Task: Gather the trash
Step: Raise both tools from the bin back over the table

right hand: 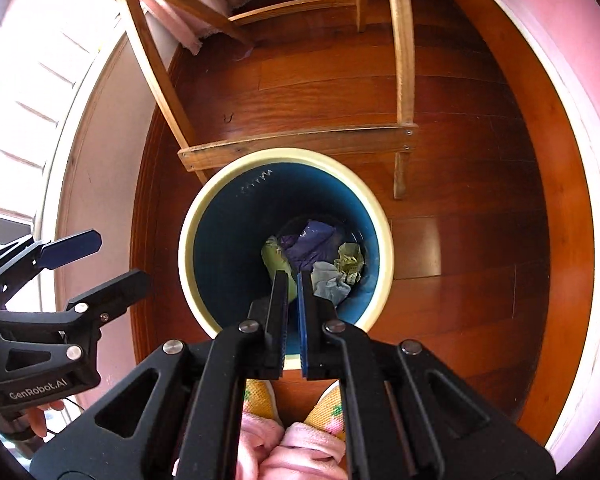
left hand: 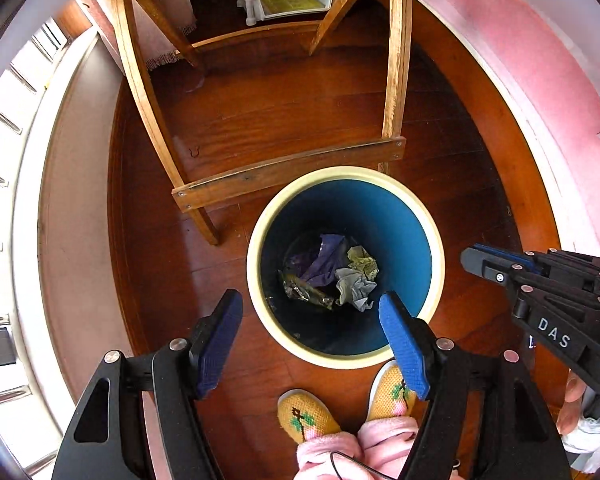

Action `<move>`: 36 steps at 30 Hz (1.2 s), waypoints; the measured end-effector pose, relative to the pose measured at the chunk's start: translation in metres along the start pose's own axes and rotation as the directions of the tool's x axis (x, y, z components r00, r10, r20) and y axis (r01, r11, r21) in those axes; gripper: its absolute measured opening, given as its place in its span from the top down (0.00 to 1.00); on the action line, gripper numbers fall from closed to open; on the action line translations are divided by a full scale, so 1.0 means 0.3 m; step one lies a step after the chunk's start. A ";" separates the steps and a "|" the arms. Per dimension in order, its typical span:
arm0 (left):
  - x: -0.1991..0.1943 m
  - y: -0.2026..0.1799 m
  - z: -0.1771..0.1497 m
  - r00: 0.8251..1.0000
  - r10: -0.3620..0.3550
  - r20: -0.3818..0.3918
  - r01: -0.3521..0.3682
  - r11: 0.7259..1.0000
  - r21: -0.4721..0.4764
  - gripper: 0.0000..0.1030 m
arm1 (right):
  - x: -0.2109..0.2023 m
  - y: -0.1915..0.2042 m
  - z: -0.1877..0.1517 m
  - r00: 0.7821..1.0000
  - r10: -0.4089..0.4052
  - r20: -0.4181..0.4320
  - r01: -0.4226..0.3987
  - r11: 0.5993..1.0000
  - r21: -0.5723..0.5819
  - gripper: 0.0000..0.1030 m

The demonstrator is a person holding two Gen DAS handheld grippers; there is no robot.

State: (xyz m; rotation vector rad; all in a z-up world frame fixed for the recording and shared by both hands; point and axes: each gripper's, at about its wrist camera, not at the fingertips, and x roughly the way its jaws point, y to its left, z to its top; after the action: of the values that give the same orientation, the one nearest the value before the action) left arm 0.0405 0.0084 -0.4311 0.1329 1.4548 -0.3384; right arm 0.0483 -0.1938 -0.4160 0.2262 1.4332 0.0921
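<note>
both grippers hang over the bin (left hand: 346, 174), trash (left hand: 332, 276) crumpled at its bottom; left gripper (left hand: 312, 312) jaws spread and empty, right gripper (right hand: 293, 280) jaws nearly closed on nothing; looks like post-drop; next, find more trash.

A dark red-brown wooden floor (left hand: 300, 112) carries everything. A round bin (left hand: 346, 174) with a cream rim stands on it, just in front of a wooden frame (left hand: 288, 174) whose legs rest on the boards. Two yellow slippers (left hand: 308, 416) stand at the near side of the bin. A white rack (left hand: 288, 0) stands at the far edge.
</note>
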 end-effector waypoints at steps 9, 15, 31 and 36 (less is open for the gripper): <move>-0.344 0.038 0.021 0.997 0.010 0.077 -0.007 0.999 -0.033 0.31 | -0.290 0.086 0.024 0.998 0.040 0.041 -0.042 0.998 0.050 0.87; -0.612 0.054 0.049 0.988 0.049 0.149 -0.041 0.998 -0.056 0.31 | -0.543 0.175 0.057 0.985 0.116 0.126 -0.121 0.992 0.036 0.45; -1.362 0.085 0.165 0.900 0.181 0.397 -0.137 0.981 -0.137 0.30 | -1.145 0.426 0.145 0.949 0.204 0.240 -0.183 0.977 -0.106 0.45; -1.574 0.032 0.176 0.859 0.214 0.466 -0.175 0.976 -0.126 0.30 | -1.349 0.447 0.199 0.928 0.239 0.285 -0.209 0.969 -0.131 0.45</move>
State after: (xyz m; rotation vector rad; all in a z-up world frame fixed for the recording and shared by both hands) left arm 0.0565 0.0706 0.0398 0.1215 0.9502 -0.1308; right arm 0.0611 -0.1493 0.0121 0.3092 1.0935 0.3037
